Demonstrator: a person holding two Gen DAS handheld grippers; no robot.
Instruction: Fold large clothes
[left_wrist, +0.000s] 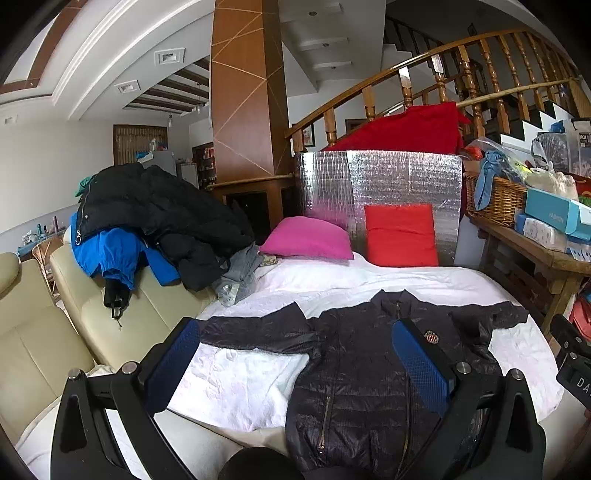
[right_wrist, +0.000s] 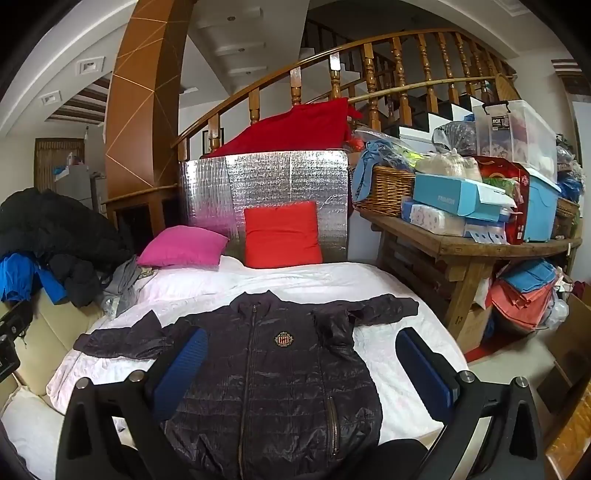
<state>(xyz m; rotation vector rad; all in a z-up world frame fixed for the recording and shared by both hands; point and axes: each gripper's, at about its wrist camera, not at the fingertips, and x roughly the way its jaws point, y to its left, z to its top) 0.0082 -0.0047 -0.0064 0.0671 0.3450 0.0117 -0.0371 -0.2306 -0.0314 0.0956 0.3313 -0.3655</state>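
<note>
A dark quilted zip jacket (left_wrist: 362, 369) lies flat, front up, on a white sheet (left_wrist: 243, 387), both sleeves spread sideways. It also shows in the right wrist view (right_wrist: 273, 380), with a crest badge (right_wrist: 283, 339) on the chest. My left gripper (left_wrist: 295, 369) is open and empty, hovering above the jacket's left half and sleeve. My right gripper (right_wrist: 301, 373) is open and empty above the jacket's body and right side. Neither touches the cloth.
A pile of black and blue coats (left_wrist: 147, 221) lies on the cream sofa (left_wrist: 44, 332) at left. Pink pillow (right_wrist: 183, 246) and red pillow (right_wrist: 282, 234) lean on a silver foil panel (right_wrist: 266, 184). A cluttered wooden table (right_wrist: 461, 247) stands at right.
</note>
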